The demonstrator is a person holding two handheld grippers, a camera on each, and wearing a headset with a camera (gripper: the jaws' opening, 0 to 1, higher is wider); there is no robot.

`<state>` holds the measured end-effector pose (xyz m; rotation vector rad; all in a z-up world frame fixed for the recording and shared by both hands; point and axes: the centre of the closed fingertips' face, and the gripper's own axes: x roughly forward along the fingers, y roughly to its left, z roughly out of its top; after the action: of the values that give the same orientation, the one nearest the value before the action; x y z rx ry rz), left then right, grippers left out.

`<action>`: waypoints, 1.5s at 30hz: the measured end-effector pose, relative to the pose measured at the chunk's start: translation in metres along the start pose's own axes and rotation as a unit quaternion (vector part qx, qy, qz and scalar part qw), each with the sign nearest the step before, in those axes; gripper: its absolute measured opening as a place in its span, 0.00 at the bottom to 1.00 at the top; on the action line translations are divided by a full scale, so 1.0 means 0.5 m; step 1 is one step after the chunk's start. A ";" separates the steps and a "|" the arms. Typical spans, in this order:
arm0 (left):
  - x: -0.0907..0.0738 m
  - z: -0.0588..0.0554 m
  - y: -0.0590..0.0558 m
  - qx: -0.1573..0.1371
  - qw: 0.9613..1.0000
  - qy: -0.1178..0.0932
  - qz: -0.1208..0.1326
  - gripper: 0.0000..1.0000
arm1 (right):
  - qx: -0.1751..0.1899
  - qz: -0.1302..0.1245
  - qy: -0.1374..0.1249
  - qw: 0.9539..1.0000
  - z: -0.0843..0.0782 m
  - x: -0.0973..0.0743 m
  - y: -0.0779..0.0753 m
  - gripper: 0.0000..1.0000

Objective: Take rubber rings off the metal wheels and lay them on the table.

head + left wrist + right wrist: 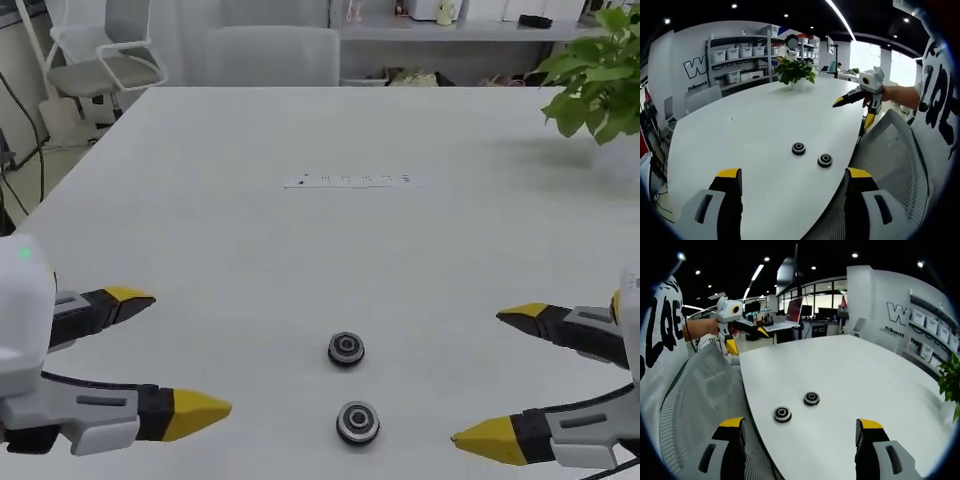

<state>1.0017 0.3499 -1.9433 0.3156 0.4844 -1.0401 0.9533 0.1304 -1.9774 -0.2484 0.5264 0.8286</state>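
Both sets of jaws are spread wide with nothing in them. The left gripper and right gripper hover over the table's near edge, tips aimed inward. Between them sit the two metal wheels. The near wheel is by the near edge with its black rubber ring on, and the far wheel is just behind it. A potted plant stands at the far right corner, with a grey chair beyond the far edge. A hand holds the right gripper roughly level.

Two wheels on table
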 end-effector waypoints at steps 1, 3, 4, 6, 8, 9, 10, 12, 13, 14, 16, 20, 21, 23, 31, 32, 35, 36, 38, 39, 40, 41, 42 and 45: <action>0.000 0.000 0.000 0.000 1.000 0.000 0.000 0.83 | 0.000 0.000 0.000 1.000 0.000 0.000 0.001 0.91; 0.002 -0.002 -0.004 0.003 1.000 0.001 -0.003 0.83 | 0.000 -0.001 0.000 1.000 0.000 -0.002 0.003 0.91; 0.002 -0.002 -0.005 0.003 1.000 0.001 -0.004 0.83 | 0.000 -0.001 0.000 1.000 0.000 -0.002 0.003 0.91; 0.003 -0.002 -0.008 0.004 1.000 0.001 -0.006 0.83 | -0.001 -0.002 -0.001 1.000 0.002 -0.003 0.005 0.91; 0.003 -0.002 -0.010 0.006 1.000 0.002 -0.008 0.83 | -0.003 -0.002 -0.001 1.000 0.004 -0.003 0.006 0.91; 0.003 -0.002 -0.010 0.007 1.000 0.002 -0.008 0.83 | -0.003 -0.002 -0.002 1.000 0.005 -0.003 0.006 0.91; 0.002 -0.001 -0.011 0.009 1.000 0.002 -0.009 0.83 | -0.004 -0.003 -0.004 1.000 0.008 -0.004 0.007 0.91; 0.000 0.001 -0.010 0.011 1.000 0.002 -0.009 0.83 | -0.006 -0.003 -0.005 1.000 0.012 -0.004 0.008 0.91; 0.000 0.002 -0.009 0.012 1.000 0.002 -0.009 0.83 | -0.007 -0.004 -0.005 1.000 0.014 -0.004 0.008 0.91; -0.002 0.004 -0.008 0.013 1.000 0.001 -0.009 0.83 | -0.008 -0.003 -0.005 1.000 0.016 -0.004 0.009 0.91; -0.003 0.005 -0.007 0.015 1.000 0.002 -0.009 0.82 | -0.010 -0.003 -0.006 1.000 0.017 -0.005 0.008 0.91; -0.006 0.009 -0.005 0.020 1.000 0.002 -0.009 0.82 | -0.013 -0.003 -0.008 1.000 0.023 -0.005 0.009 0.91; -0.007 0.010 -0.005 0.020 1.000 0.002 -0.009 0.82 | -0.014 -0.003 -0.009 1.000 0.026 -0.005 0.009 0.91; -0.007 0.012 -0.004 0.022 1.000 0.002 -0.009 0.82 | -0.015 -0.003 -0.010 1.000 0.029 -0.005 0.010 0.91; -0.002 0.018 -0.007 0.033 0.999 0.004 -0.015 0.82 | -0.019 -0.003 -0.010 1.000 0.031 -0.002 0.008 0.90; -0.001 0.018 -0.007 0.032 0.999 0.004 -0.016 0.82 | -0.019 -0.003 -0.010 1.000 0.031 -0.001 0.009 0.90; 0.003 0.017 -0.010 0.035 0.999 0.006 -0.020 0.81 | -0.020 -0.001 -0.008 1.000 0.031 0.000 0.011 0.89; 0.004 0.017 -0.010 0.036 0.999 0.008 -0.021 0.81 | -0.021 -0.001 -0.008 1.000 0.032 0.000 0.011 0.89; 0.006 0.018 -0.012 0.037 0.999 0.007 -0.023 0.81 | -0.021 0.000 -0.008 1.000 0.033 0.000 0.011 0.89; 0.007 0.018 -0.012 0.037 0.999 0.007 -0.023 0.81 | -0.021 0.000 -0.009 1.000 0.034 0.000 0.010 0.89; 0.008 0.019 -0.013 0.037 0.999 0.007 -0.025 0.81 | -0.021 0.000 -0.010 1.000 0.035 0.001 0.010 0.89; 0.009 0.019 -0.013 0.037 0.999 0.008 -0.025 0.81 | -0.022 0.000 -0.011 1.000 0.037 0.001 0.010 0.89; 0.011 0.019 -0.014 0.039 0.999 0.008 -0.027 0.81 | -0.022 0.000 -0.011 1.000 0.038 0.001 0.010 0.88; 0.015 0.021 -0.015 0.044 0.999 0.011 -0.029 0.81 | -0.023 0.001 -0.012 1.000 0.042 0.002 0.010 0.88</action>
<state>1.0005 0.3358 -1.9385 0.3929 0.4700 -1.1182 0.9573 0.1430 -1.9604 -0.2804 0.4855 0.8456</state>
